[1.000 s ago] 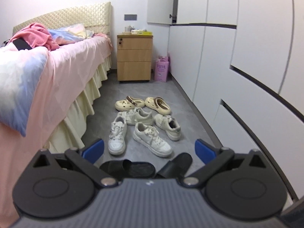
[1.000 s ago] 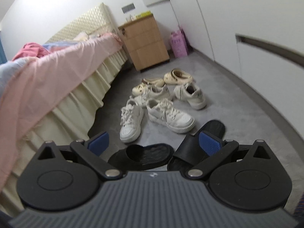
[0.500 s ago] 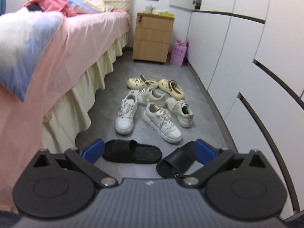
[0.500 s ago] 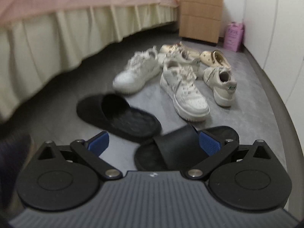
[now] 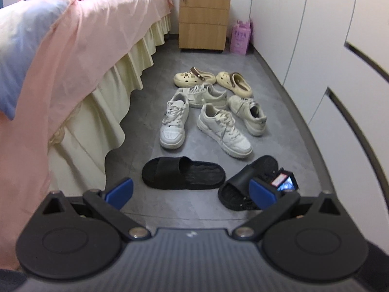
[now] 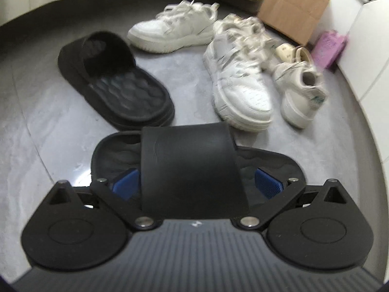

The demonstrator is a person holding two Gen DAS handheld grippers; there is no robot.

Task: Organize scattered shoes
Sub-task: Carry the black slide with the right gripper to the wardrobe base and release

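Right gripper (image 6: 195, 182) jaws spread wide astride the strap of the near black slide (image 6: 192, 165); left gripper (image 5: 190, 193) jaws open, short of the other slide (image 5: 182, 172).

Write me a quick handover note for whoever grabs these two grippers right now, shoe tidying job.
Right gripper: open, low at the floor, fingers either side of the strap of the near black slide; not closed on it yet.
Left gripper: open, empty, held back above the floor.
Other black slide lies beside it. Four white sneakers, e.g., and two cream clogs sit scattered further along, between the bed and the wardrobe.
Done: nothing paired or lined up.
Left: close on the slide, pair the slides, then sneakers and clogs.
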